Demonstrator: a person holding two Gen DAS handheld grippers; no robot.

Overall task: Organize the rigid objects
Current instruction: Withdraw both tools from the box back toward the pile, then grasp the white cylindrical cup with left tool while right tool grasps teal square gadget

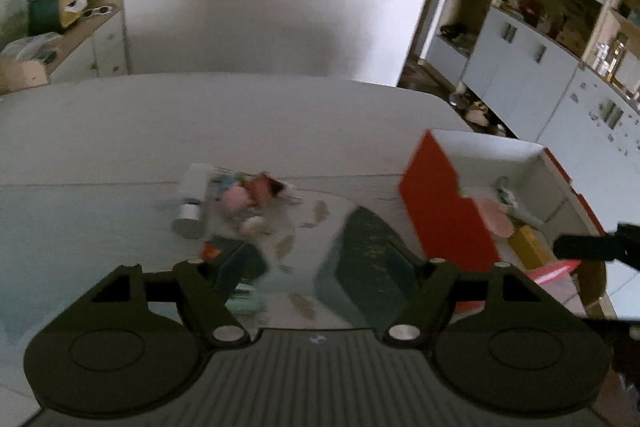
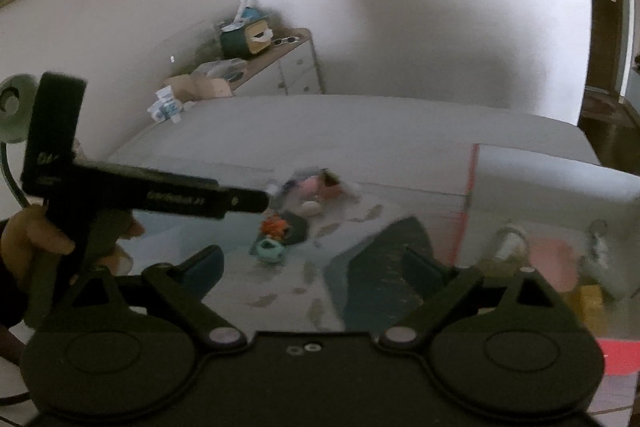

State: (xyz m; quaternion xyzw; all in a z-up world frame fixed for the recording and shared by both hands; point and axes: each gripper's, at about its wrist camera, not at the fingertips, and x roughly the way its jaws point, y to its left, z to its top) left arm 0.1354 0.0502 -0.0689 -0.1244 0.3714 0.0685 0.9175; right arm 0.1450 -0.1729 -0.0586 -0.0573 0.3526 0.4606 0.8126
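Observation:
A pile of small objects [image 1: 240, 199] lies mid-table: a pink ball, a silver can [image 1: 188, 221], a white egg shape and coloured bits; it also shows in the right wrist view [image 2: 312, 193]. A mint item [image 2: 270, 251] and an orange item [image 2: 274, 225] lie nearer. An orange-sided white box [image 1: 444, 203] at the right holds pink and yellow things; its wall also shows in the right wrist view [image 2: 540, 187]. My left gripper [image 1: 304, 267] is open and empty above the table. My right gripper [image 2: 316, 271] is open and empty. The left tool shows in the right view [image 2: 140, 193].
The grey table [image 1: 200, 123] ends at a rounded far edge before a white wall. A low dresser [image 1: 96, 39] with clutter stands at the back left. White cupboards and shelves [image 1: 540, 39] fill the right. A dark doorway [image 2: 608, 27] is at the far right.

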